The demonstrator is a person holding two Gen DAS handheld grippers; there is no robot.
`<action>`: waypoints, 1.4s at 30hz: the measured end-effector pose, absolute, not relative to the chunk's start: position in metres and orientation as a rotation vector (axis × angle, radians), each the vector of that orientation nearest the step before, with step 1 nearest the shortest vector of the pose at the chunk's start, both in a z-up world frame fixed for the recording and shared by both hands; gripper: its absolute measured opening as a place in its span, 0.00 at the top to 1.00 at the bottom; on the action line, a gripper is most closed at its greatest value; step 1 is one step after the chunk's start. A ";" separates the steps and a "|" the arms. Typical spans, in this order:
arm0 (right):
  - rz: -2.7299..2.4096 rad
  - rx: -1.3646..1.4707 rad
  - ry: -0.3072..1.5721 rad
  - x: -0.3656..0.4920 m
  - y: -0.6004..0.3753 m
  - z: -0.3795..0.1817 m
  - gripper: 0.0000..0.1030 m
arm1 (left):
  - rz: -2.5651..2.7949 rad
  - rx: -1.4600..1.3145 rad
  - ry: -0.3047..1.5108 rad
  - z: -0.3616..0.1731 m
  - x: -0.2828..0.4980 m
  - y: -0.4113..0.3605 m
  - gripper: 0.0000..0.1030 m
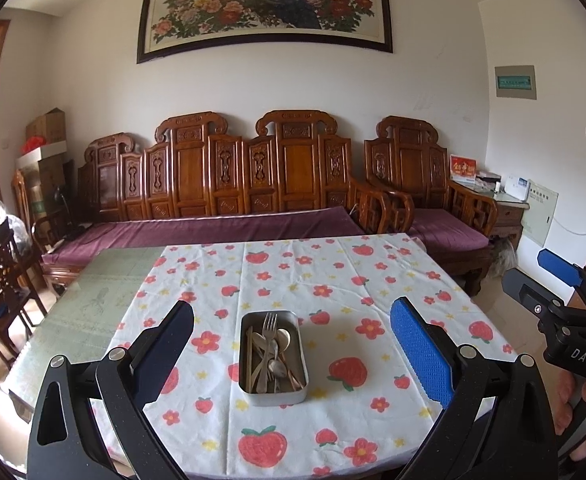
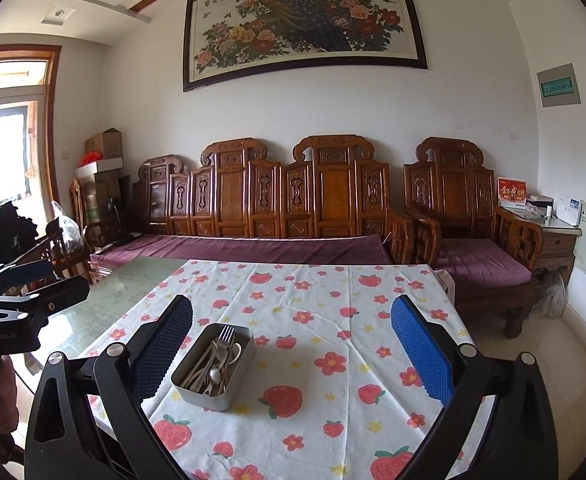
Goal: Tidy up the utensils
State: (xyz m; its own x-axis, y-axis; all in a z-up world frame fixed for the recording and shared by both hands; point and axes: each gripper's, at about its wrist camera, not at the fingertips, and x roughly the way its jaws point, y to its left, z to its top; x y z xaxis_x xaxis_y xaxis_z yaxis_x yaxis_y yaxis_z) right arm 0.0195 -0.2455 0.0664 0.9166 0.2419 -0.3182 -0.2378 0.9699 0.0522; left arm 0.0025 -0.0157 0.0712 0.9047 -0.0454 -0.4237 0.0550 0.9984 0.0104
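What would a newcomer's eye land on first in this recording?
Probably the metal tin of jumbled cutlery, alone on the strawberry tablecloth, framed by the open left gripper. Then the peacock painting above the carved wooden sofa on the far wall.

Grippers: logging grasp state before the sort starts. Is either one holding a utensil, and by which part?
Neither. Left gripper and right gripper are open; utensils lie in the tin.

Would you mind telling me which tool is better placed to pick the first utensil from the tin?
Left, probably: the tin sits centred between the open left tool, whereas it lies off toward the right tool's left finger.
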 end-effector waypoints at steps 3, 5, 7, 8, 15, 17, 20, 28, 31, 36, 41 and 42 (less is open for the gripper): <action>0.247 0.013 0.328 0.019 -0.246 0.066 0.03 | -0.052 0.018 0.435 0.072 0.001 -0.016 0.08; 0.247 0.014 0.329 0.019 -0.246 0.066 0.03 | -0.048 0.016 0.432 0.073 -0.001 -0.016 0.08; 0.247 0.014 0.329 0.018 -0.247 0.067 0.03 | -0.046 0.013 0.429 0.074 -0.001 -0.015 0.08; 0.247 0.015 0.330 0.017 -0.247 0.067 0.03 | -0.045 0.012 0.428 0.074 -0.001 -0.016 0.08; 0.247 0.019 0.333 0.015 -0.247 0.066 0.03 | -0.042 0.011 0.427 0.074 -0.002 -0.014 0.08; 0.247 0.020 0.336 0.015 -0.248 0.066 0.03 | -0.041 0.012 0.426 0.074 -0.003 -0.015 0.08; 0.245 0.021 0.341 0.016 -0.247 0.062 0.03 | -0.041 0.012 0.427 0.074 -0.002 -0.014 0.08; 0.245 0.022 0.344 0.019 -0.245 0.058 0.03 | -0.038 0.011 0.426 0.073 -0.002 -0.013 0.08; 0.245 0.023 0.344 0.019 -0.244 0.057 0.03 | -0.037 0.011 0.426 0.073 -0.002 -0.013 0.08; 0.246 0.023 0.344 0.020 -0.245 0.058 0.03 | -0.034 0.011 0.423 0.073 -0.002 -0.011 0.08; 0.245 0.023 0.344 0.019 -0.245 0.058 0.03 | -0.033 0.011 0.423 0.072 -0.001 -0.009 0.08; 0.246 0.023 0.345 0.020 -0.245 0.058 0.03 | -0.032 0.011 0.422 0.072 -0.001 -0.010 0.08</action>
